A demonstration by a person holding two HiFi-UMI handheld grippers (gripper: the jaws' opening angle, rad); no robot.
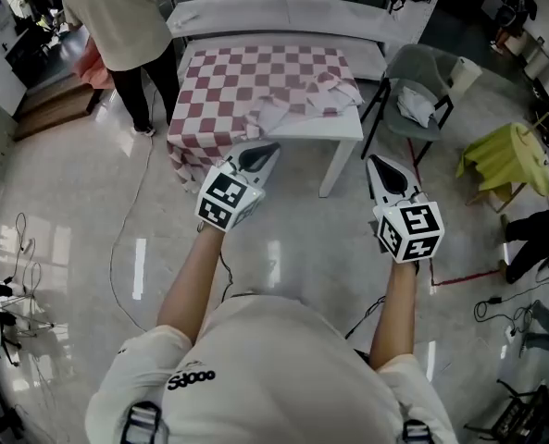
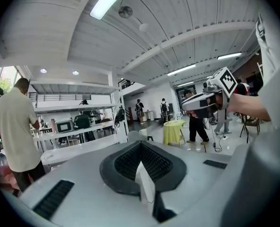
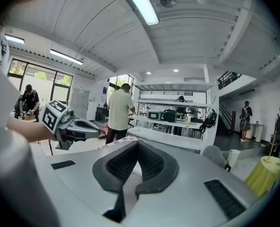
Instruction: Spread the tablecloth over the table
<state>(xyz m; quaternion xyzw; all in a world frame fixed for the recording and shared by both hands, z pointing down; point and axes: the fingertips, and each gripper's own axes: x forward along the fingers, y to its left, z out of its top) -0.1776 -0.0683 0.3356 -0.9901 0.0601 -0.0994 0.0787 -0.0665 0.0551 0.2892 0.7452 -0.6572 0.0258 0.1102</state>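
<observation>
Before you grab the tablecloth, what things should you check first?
1. Left hand-held gripper empty: ok, jaws shut on nothing.
2. Right hand-held gripper empty: ok, shut on nothing.
3. Jaws open for grabbing: not ok, both are shut.
4. Tablecloth lying flat: not ok, it is bunched up near the right front corner, and the table is bare there.
5. Grippers at the cloth: not ok, both are short of the table.
6. Room around the table: cannot tell, a person stands close at its left side.

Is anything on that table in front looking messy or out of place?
Yes. The checkered tablecloth isn't lying flat. In the head view it is crumpled into a heap towards the near right corner, leaving a strip of the white table bare there. On the left side it hangs down over the edge.
</observation>
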